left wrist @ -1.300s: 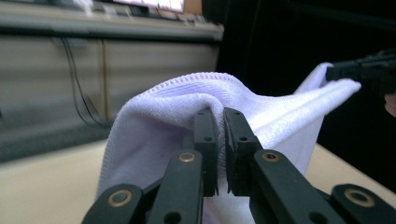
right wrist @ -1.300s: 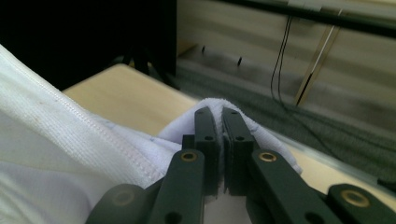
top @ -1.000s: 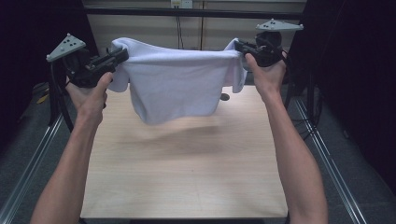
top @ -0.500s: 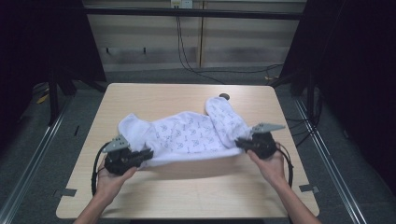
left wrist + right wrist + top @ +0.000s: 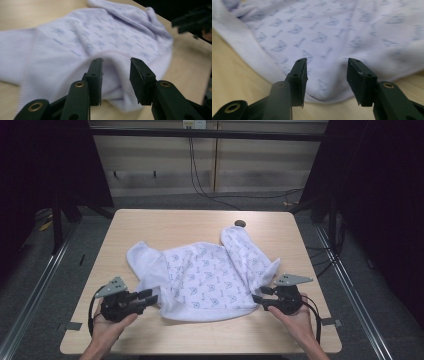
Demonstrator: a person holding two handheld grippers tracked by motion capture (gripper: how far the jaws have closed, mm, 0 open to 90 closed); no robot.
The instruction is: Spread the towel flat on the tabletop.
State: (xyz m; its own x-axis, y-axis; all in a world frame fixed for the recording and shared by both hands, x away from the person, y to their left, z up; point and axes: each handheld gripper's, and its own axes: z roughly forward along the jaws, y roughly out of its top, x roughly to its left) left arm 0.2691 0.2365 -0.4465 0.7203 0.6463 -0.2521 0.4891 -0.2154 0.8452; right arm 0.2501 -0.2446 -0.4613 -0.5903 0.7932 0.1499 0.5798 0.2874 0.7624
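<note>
High view: white printed baby garment (image 5: 210, 280) lies spread flat mid-surface (image 5: 165, 222). Left gripper (image 5: 150, 298) and right gripper (image 5: 259, 297) sit at its near corners, fingers just opened, parted, hem cloth loose between them, nothing clamped.

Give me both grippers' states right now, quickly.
Left gripper: open, jaws just opened, hem of the white patterned garment loose between them.
Right gripper: open, jaws just opened, garment edge between them, not pinched.
</note>
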